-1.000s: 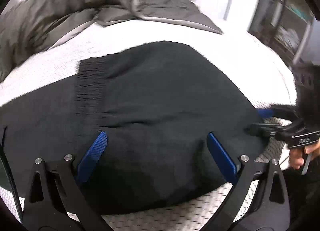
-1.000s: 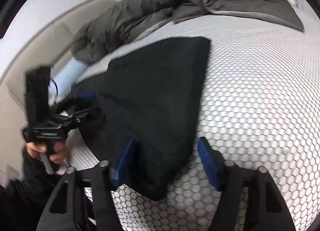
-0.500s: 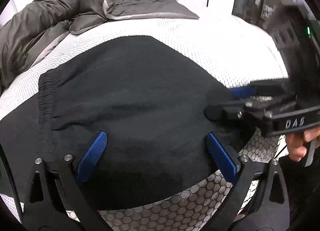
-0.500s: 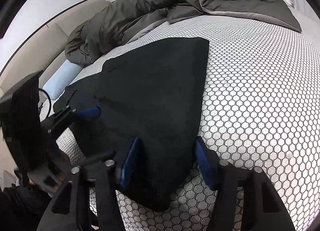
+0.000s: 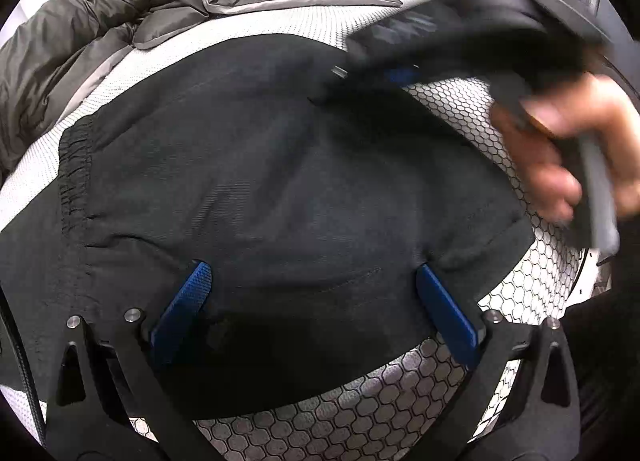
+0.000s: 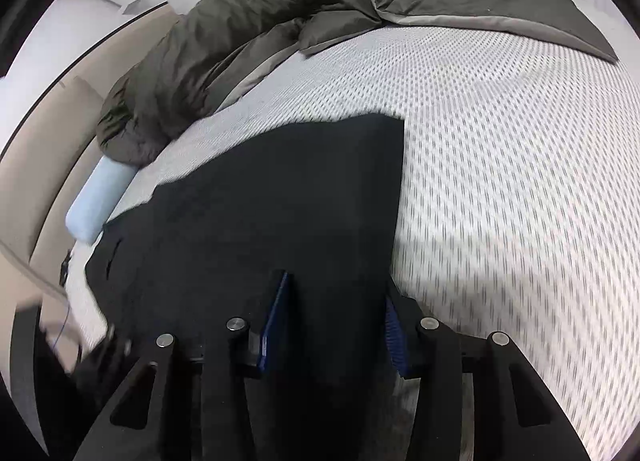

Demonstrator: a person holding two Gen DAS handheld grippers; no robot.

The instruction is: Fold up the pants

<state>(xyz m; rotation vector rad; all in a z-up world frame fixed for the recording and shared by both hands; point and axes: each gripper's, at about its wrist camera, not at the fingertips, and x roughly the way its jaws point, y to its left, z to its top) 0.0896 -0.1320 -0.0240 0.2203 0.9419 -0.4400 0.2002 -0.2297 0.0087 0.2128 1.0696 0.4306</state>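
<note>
My left gripper (image 5: 316,309) stands wide open, its two blue pads pressed down on the near edge of the pants (image 5: 280,189) and well apart, black cloth filling the whole gap between them. From here the pants spread forward and to my left across the bed (image 5: 400,413); the gathered waistband (image 5: 74,177) lies at the far left, so the long axis runs left to right across this gripper, not away from it.

My right gripper (image 6: 334,325) is half open, narrower than the left, and straddles the right-hand end of the pants (image 6: 280,213), one pad on the cloth and the other at its side edge over the bed (image 6: 500,181). I judge it has not closed on anything yet. In the left view it is blurred, crossing over the far right of the cloth.

The right gripper sits nearer the free end, so I judge the fold should carry that end leftward toward the waistband. A grey duvet (image 6: 240,41) lies bunched beyond.
</note>
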